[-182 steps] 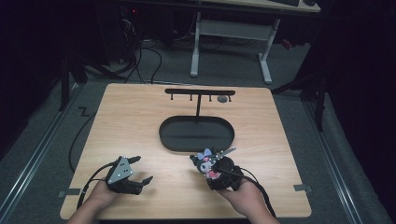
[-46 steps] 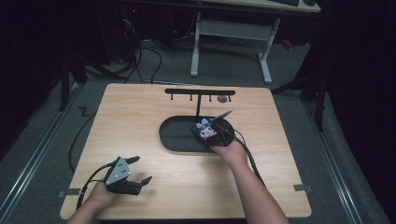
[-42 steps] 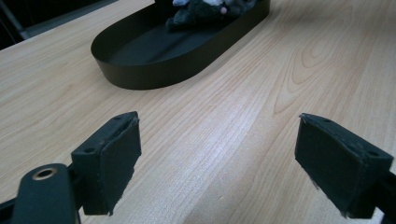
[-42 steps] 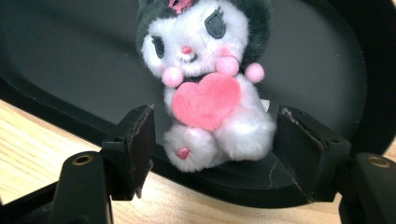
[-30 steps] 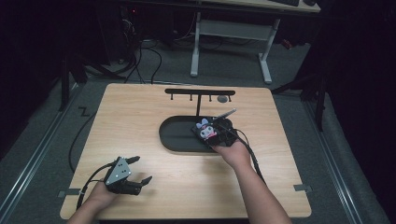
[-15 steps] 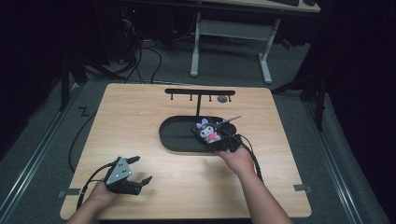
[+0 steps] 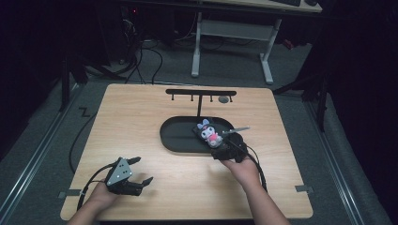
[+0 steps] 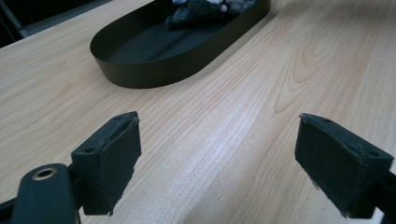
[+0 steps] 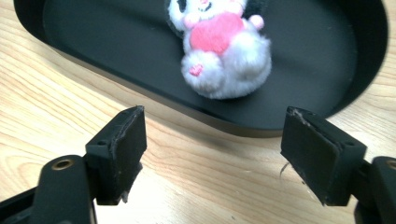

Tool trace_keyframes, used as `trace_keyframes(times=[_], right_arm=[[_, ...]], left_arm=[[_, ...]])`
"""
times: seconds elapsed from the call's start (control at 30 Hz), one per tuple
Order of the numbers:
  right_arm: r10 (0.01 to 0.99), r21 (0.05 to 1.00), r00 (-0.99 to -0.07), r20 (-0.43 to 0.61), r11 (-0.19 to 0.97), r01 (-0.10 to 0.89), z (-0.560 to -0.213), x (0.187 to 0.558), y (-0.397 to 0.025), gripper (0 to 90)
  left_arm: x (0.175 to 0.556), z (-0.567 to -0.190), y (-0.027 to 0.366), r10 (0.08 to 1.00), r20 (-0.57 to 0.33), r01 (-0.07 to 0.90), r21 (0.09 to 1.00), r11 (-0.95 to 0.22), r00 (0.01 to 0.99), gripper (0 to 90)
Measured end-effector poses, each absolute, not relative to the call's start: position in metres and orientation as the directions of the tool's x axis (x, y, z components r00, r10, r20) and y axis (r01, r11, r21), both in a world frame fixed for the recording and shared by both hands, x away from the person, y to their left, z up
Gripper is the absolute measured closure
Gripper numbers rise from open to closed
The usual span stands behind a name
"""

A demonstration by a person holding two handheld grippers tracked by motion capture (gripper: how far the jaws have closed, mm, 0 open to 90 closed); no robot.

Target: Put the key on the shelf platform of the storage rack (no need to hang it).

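A small plush toy [image 7: 209, 133], white and black with a pink front [image 9: 224, 51], lies in the right part of the black oval tray [image 7: 177, 137]. My right gripper [image 7: 225, 149] is open just outside the tray's near right rim [image 9: 233, 126], its jaws apart with nothing between them and the toy a little beyond. My left gripper [image 7: 137, 175] rests open near the table's front left, well short of the tray [image 8: 154, 70]. In the left gripper view the toy [image 8: 205, 7] shows at the tray's far end.
A black T-shaped rack [image 7: 201, 96] with small hooks stands behind the tray, with a small grey round object [image 7: 224, 99] by its right end. The wooden tabletop [image 7: 131, 117] spreads bare to the left of the tray. Cables trail off the table's left side.
The right gripper carried the plush toy from the front of the table to the tray, let it go there, and has drawn back a little toward me. The left gripper has not moved.
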State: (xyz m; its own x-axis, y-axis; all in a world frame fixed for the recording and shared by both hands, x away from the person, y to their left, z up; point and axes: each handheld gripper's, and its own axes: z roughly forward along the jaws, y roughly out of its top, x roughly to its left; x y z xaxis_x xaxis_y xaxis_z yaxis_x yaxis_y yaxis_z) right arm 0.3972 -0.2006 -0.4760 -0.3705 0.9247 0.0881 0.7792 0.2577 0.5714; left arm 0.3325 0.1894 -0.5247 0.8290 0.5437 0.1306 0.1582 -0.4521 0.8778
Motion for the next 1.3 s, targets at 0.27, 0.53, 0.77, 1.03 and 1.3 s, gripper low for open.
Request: trace_keyframes(times=[0.27,0.53,0.77,1.03,1.3], right_arm=[[0.919,0.652,-0.389,0.062,0.257,0.713,-0.487,0.37,-0.209,17.5],[0.922,0.721,-0.386,0.046,0.237,0.651,-0.501,0.336,-0.224,15.6],[0.926,0.76,-0.375,0.046,0.212,0.614,-0.514,0.307,-0.236,15.3],[0.943,0.842,-0.328,0.054,0.133,0.523,-0.507,0.284,-0.25,15.5],[0.941,0.833,-0.332,0.068,0.13,0.539,-0.514,0.287,-0.252,15.5]], left_arm=[[0.333,-0.525,0.189,0.543,0.133,0.158,0.875,-0.457,0.829,15.4],[0.332,-0.525,0.188,0.543,0.138,0.157,0.873,-0.461,0.828,15.4],[0.333,-0.525,0.188,0.541,0.138,0.158,0.871,-0.465,0.83,15.4],[0.334,-0.525,0.187,0.537,0.137,0.161,0.868,-0.471,0.832,15.4],[0.334,-0.525,0.187,0.537,0.134,0.165,0.867,-0.471,0.833,15.3]])
